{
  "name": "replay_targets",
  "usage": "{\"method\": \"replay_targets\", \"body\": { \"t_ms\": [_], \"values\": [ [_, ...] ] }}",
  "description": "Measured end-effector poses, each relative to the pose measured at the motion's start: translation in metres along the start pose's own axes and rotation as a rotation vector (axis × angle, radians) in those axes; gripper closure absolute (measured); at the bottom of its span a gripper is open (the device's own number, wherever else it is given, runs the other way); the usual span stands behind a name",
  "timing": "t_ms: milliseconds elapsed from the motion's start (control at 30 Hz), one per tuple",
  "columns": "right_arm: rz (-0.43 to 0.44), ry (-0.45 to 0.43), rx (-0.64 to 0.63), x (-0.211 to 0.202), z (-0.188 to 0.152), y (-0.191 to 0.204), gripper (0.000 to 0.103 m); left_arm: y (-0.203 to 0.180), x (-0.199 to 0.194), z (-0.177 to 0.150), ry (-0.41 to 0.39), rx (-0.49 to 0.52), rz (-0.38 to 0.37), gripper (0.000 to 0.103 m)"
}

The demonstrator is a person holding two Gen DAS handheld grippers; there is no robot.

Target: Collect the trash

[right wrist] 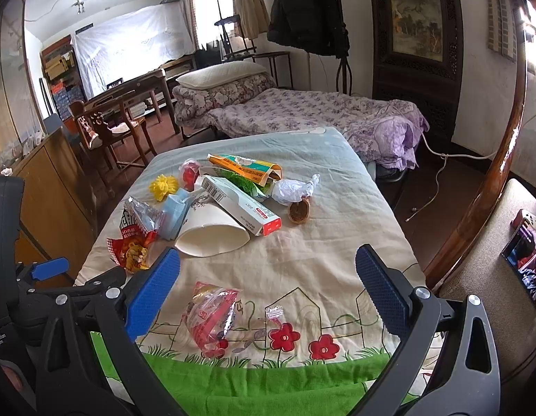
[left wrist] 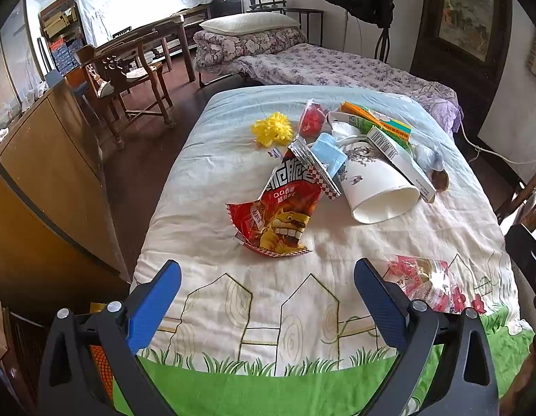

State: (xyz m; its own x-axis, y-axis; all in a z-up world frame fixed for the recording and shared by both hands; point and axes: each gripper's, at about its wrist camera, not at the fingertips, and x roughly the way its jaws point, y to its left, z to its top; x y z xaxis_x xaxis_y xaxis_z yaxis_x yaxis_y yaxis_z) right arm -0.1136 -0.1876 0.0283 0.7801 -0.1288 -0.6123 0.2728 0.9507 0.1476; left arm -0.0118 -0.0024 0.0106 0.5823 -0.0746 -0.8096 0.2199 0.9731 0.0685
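Trash lies on a cartoon-print quilt (left wrist: 233, 298) (right wrist: 330, 253). A red snack bag (left wrist: 278, 218) (right wrist: 134, 239) is nearest my left gripper (left wrist: 268, 274), which is open and empty just short of it. A white paper cup (left wrist: 375, 187) (right wrist: 212, 235) lies on its side under a long white box (left wrist: 399, 161) (right wrist: 240, 209). Around them lie a blue mask (left wrist: 328, 154) (right wrist: 174, 216), a yellow pompom (left wrist: 272, 129) (right wrist: 163, 186), a green-orange carton (left wrist: 379, 121) (right wrist: 243, 166) and a red wrapper (left wrist: 311, 119) (right wrist: 190, 173). My right gripper (right wrist: 268, 263) is open above a clear pink-print bag (left wrist: 424, 282) (right wrist: 210, 315).
A wooden cabinet (left wrist: 42, 187) stands left of the bed, with a chair (left wrist: 126, 79) and table beyond it. A second bed with floral bedding (right wrist: 302, 114) lies behind. A curved wooden rail (right wrist: 493, 180), a cushion and a phone (right wrist: 524, 260) sit at the right. My left gripper's body (right wrist: 42, 277) shows at the left.
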Motion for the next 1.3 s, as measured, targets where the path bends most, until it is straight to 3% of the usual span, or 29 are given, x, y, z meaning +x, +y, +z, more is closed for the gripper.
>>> {"method": "replay_targets", "body": {
  "t_ms": [133,267,467,800,1033,1300],
  "values": [
    [-0.004,0.005,0.001,0.004,-0.002,-0.002,0.006,-0.001,0.001,-0.001,0.002,-0.002,-0.003,0.006],
    [-0.012,0.021,0.021,0.013,-0.006,-0.007,0.006,0.0,0.007,-0.003,0.036,0.001,-0.079,0.006],
    [-0.012,0.021,0.044,0.015,-0.006,-0.01,0.006,0.001,0.007,-0.005,0.026,0.008,-0.053,0.006],
    [0.0,0.016,0.036,0.012,-0.005,-0.009,0.006,-0.005,-0.017,-0.004,-0.119,0.016,-0.01,0.006],
    [0.01,0.006,0.051,0.01,-0.005,-0.013,0.006,-0.007,-0.013,-0.003,-0.067,0.035,-0.047,0.006],
    [0.023,0.006,0.078,0.009,-0.005,-0.017,0.006,0.001,-0.003,-0.003,-0.01,-0.001,-0.016,0.006]
  ]
}}
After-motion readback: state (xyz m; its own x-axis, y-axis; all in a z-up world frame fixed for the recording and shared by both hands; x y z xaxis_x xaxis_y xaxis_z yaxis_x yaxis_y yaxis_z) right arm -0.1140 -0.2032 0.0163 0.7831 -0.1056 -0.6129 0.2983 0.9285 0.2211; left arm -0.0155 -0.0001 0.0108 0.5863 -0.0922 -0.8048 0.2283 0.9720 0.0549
